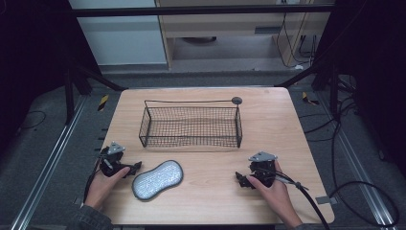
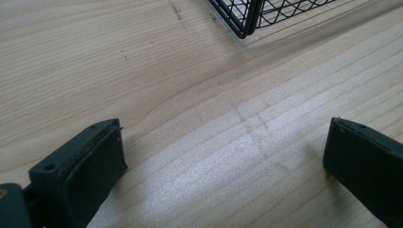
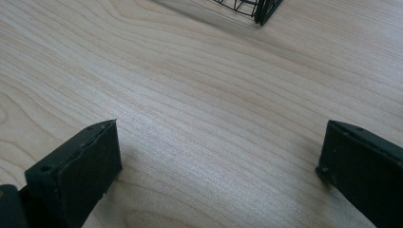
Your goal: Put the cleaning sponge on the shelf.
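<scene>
**Pad flat on the table, both grippers wide**

We see the grey pad (image 1: 157, 179) lying flat on the table (image 1: 282, 124), in front of the wire basket (image 1: 190, 125). Our left gripper (image 1: 135, 167) sits just beside it, jaws spread, empty. Our right gripper (image 1: 241, 179) rests well apart, likewise spread and empty.

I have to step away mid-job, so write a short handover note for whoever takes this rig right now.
Left gripper: open, holding nothing, resting on the table just left of the grey pad.
Right gripper: open, holding nothing, resting at the table's right front.
Wire basket: upright at mid table behind the pad, nothing in it.
Done: nothing picked up.
Left: probably grasp the pad and place it in the basket.
</scene>
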A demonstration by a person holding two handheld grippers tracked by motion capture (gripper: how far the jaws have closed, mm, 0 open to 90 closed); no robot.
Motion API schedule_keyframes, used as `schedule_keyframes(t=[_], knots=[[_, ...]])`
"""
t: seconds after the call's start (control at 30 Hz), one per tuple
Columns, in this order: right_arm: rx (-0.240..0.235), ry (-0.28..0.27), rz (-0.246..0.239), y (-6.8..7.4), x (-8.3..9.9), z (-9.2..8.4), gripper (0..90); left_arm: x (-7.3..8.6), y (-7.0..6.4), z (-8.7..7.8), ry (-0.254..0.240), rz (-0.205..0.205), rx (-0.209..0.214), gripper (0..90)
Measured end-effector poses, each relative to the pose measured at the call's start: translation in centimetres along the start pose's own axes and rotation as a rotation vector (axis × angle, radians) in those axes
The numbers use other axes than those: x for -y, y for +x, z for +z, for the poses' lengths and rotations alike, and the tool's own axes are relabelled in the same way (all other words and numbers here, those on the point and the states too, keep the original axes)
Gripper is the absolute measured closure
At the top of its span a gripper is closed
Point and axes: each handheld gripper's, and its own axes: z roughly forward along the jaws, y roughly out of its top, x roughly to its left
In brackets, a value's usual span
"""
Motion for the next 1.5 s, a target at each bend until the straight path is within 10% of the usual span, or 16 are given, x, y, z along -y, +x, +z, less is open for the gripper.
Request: schedule_keyframes(t=[0.7,1.07,1.5], knots=[[0.009,-0.002,0.005,0.1,0.1,-0.1,0.4,-2.2,-1.1,-3.5,-0.01,0.071,0.054,4.7],[0.01,-0.002,0.004,0.1,0.1,-0.1,0.4,-4.5,-5.2,-4.6,0.035,0.266,0.109,2.6],[0.009,-0.002,0.001,0.1,0.1,-0.1,0.4,-6.4,-7.2,-4.8,0.095,0.35,0.133,3.2]])
